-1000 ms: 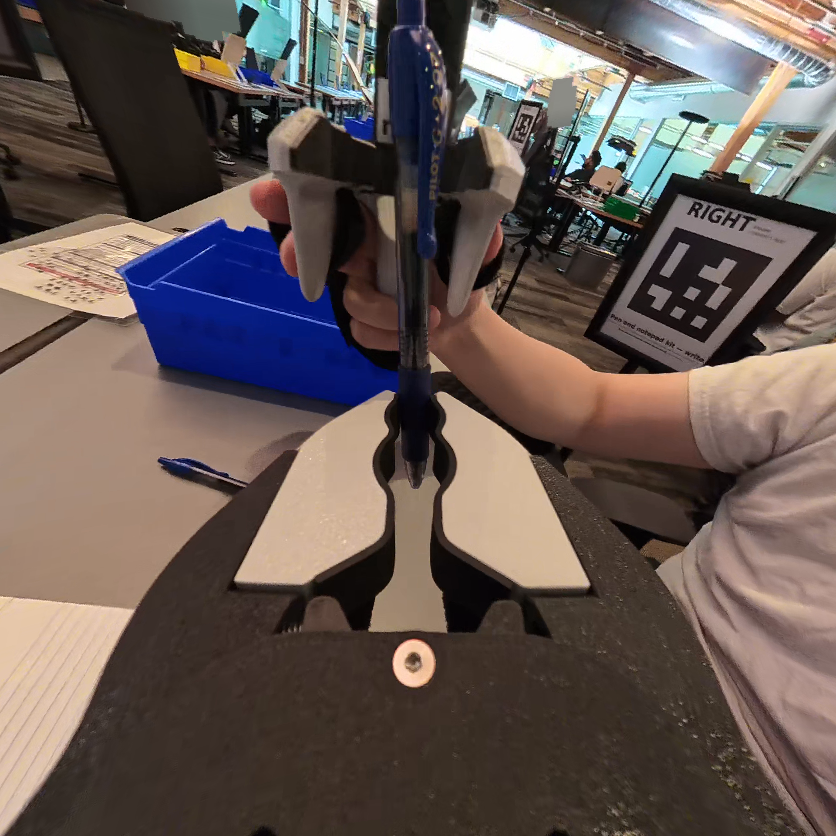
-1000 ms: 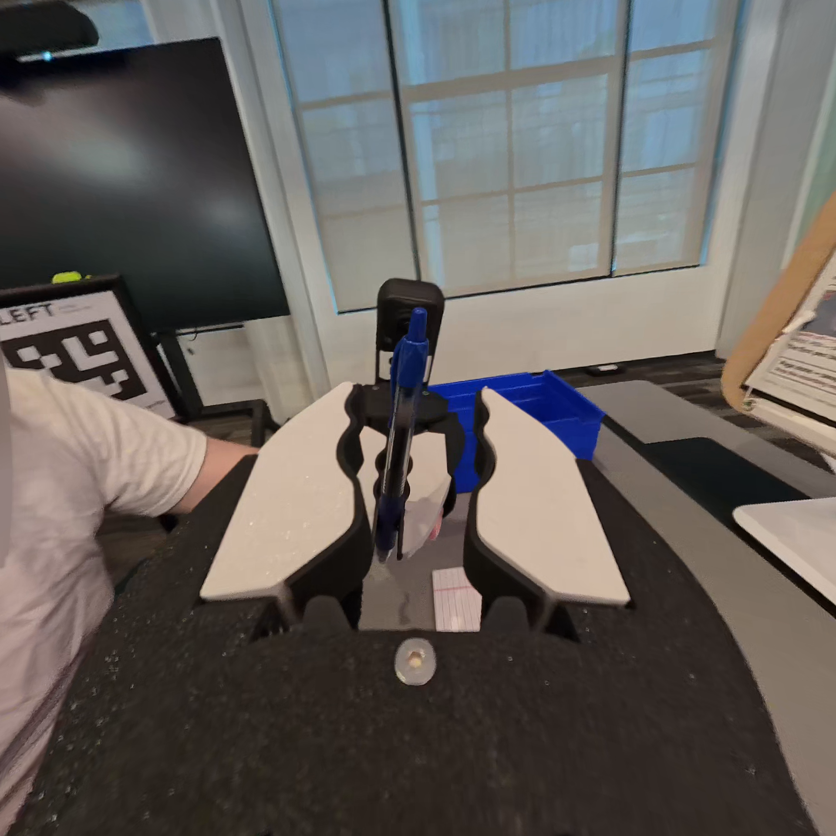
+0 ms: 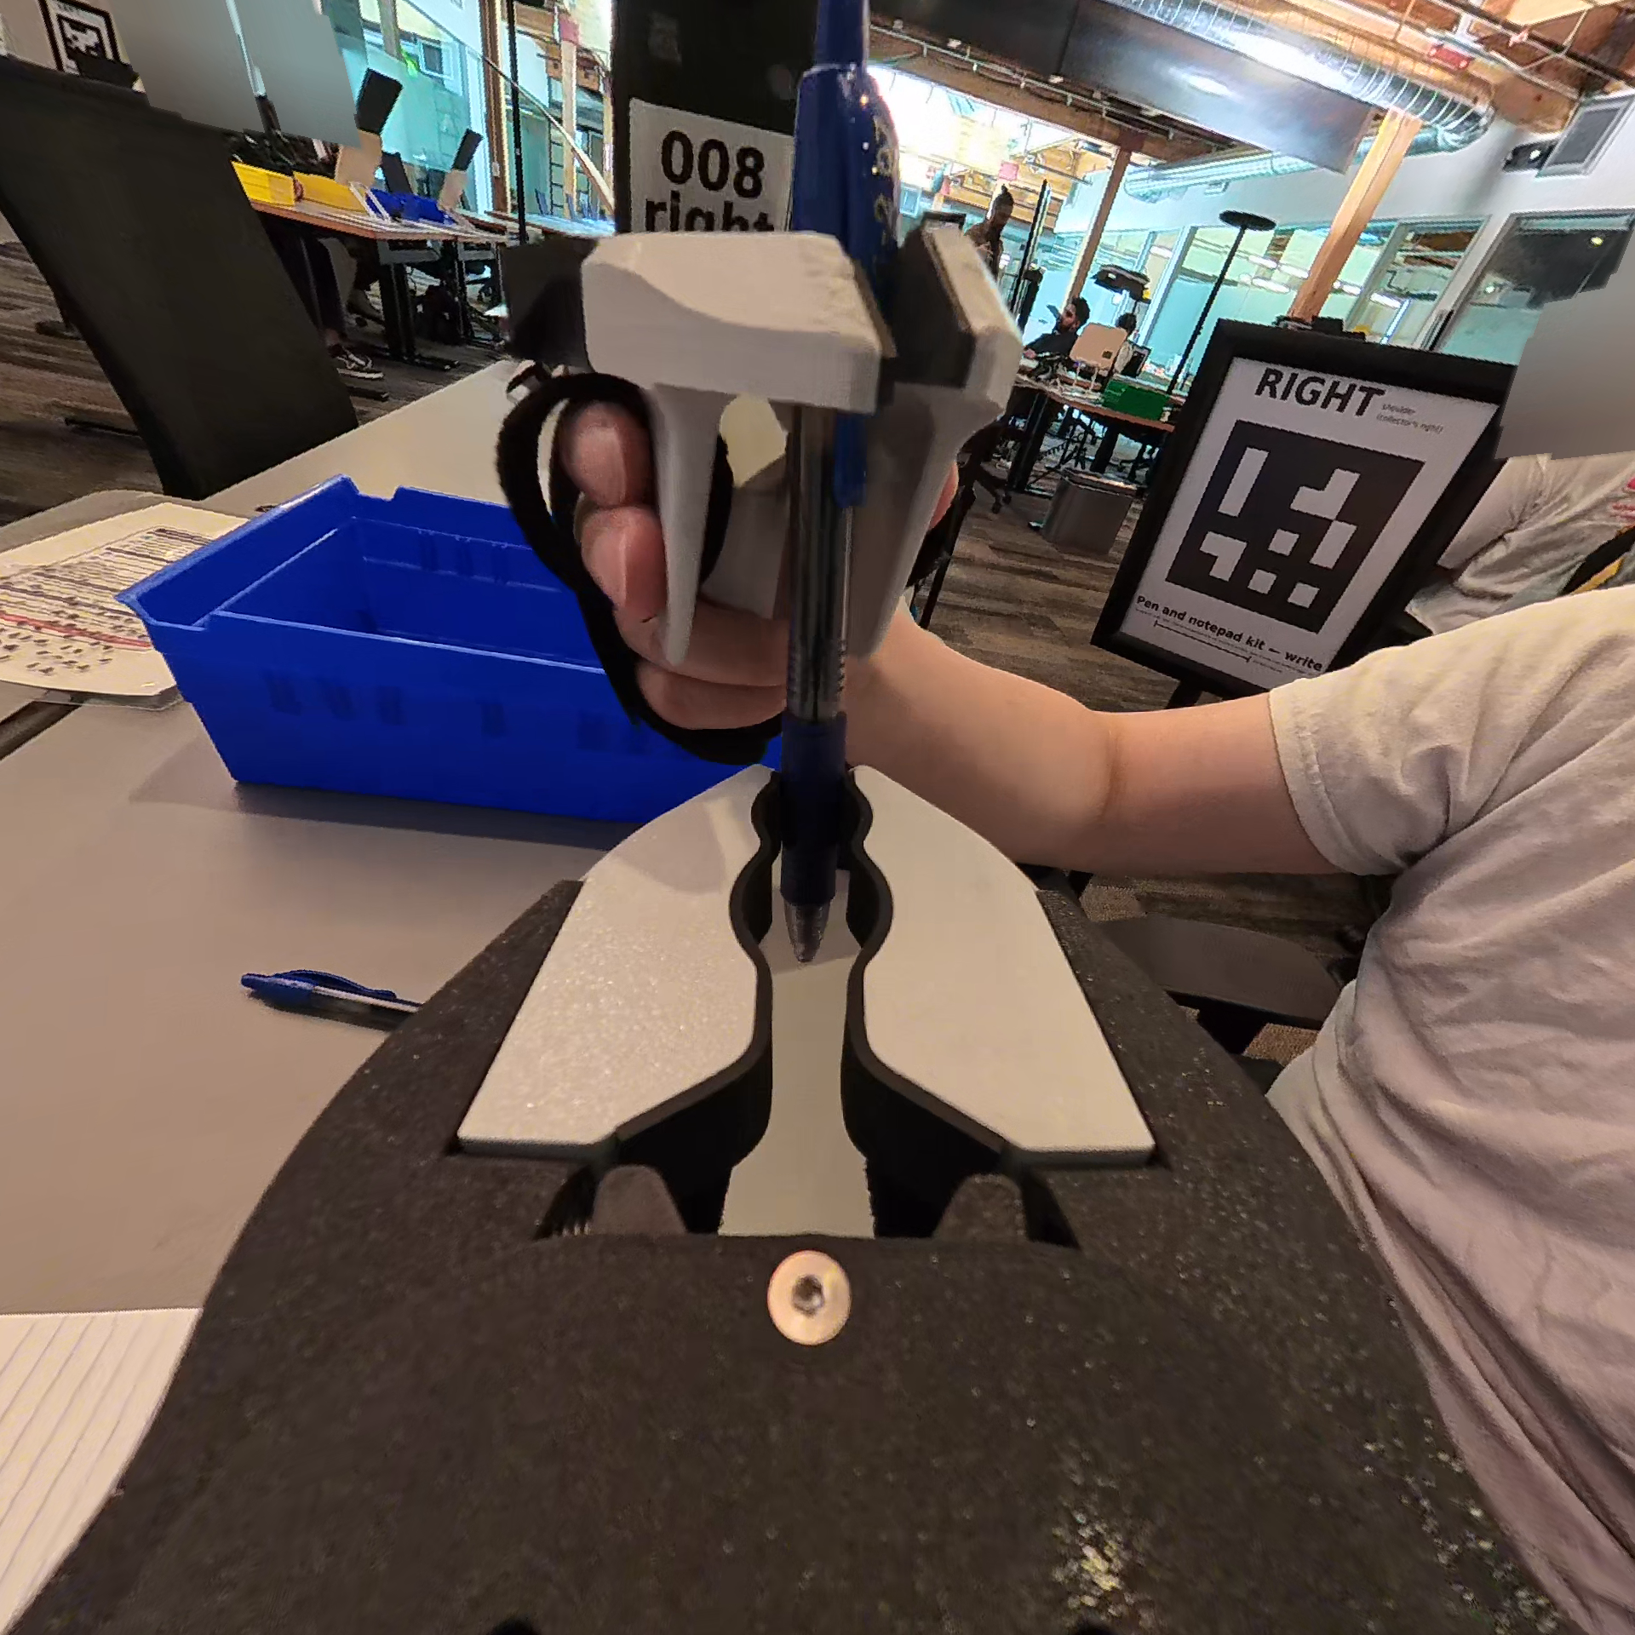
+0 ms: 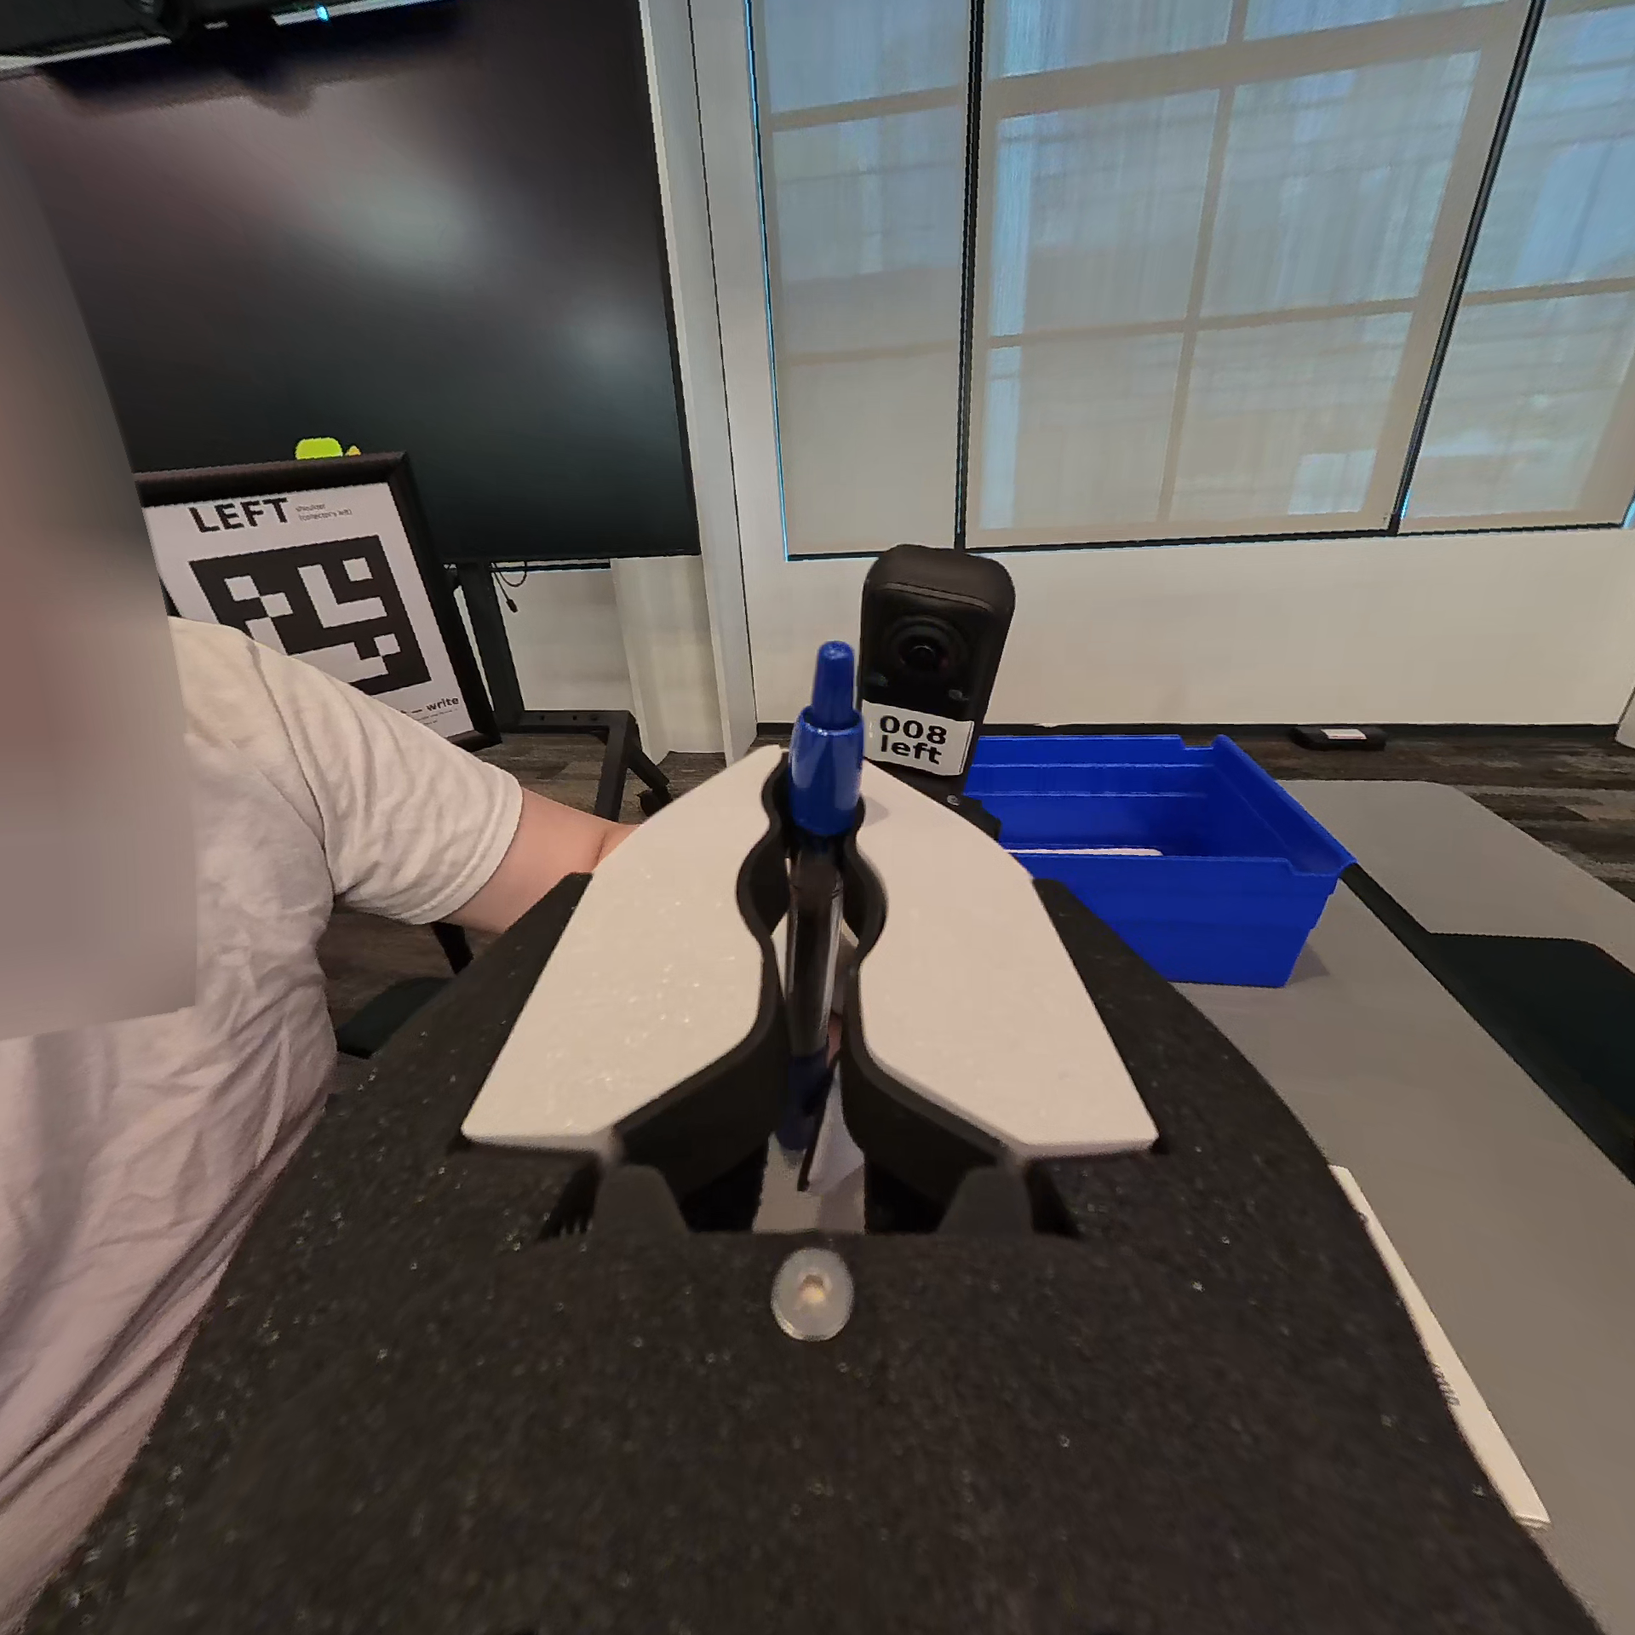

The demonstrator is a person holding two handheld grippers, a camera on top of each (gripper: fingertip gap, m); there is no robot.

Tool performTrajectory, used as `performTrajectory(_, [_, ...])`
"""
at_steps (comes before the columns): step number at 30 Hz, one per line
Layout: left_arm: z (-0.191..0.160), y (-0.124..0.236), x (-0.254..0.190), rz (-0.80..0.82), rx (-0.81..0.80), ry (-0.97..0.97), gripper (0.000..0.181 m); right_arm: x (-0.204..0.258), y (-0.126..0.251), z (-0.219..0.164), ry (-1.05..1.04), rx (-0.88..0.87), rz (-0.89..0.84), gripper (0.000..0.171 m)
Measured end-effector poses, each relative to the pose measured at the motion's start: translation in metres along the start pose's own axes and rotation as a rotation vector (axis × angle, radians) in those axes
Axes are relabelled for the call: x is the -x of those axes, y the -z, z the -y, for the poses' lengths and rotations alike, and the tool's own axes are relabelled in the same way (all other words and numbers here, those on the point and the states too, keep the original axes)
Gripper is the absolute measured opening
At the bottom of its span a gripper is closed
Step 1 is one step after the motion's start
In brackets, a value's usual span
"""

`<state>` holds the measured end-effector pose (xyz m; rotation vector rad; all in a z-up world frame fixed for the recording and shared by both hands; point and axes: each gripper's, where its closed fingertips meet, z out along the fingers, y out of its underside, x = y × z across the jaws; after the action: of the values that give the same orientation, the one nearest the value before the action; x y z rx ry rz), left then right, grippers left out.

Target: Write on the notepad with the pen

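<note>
2 grippers, 2 pens, 1 bin, 1 notepad, 2 framed marker signs. Pen stands upright, tip down, held at both ends: right gripper clamped on its upper barrel, left gripper closed on the blue grip just above the tip. Right wrist view shows same pen running down between right gripper fingers, blue clicker end sticking out past fingertips; left gripper's camera seen just behind it. Hand wraps the right gripper's handle w/ a black strap. 2nd pen, blue, lies flat on table, left of left gripper, apart from everything. Notepad, white lined, lies at near-left corner of left view, partly hidden by gripper body. Blue bin sits on table behind the pens. Printed sheet lies left of bin. Table is grey, smooth. Room: open office w/ desks, wood beams & ducts overhead on one side; big windows & dark screen on other. Sign stands by each shoulder; other sign.
</note>
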<state>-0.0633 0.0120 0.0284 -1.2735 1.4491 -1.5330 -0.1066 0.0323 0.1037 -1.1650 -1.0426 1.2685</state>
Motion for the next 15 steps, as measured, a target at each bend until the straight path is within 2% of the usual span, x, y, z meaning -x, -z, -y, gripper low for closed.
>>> performTrajectory(15, [0.0042, -0.0033, 0.0016, 0.012, -0.076, -0.022, 0.012, -0.0017, -0.0007, 0.0028, -0.001, -0.005, -0.034, 0.006])
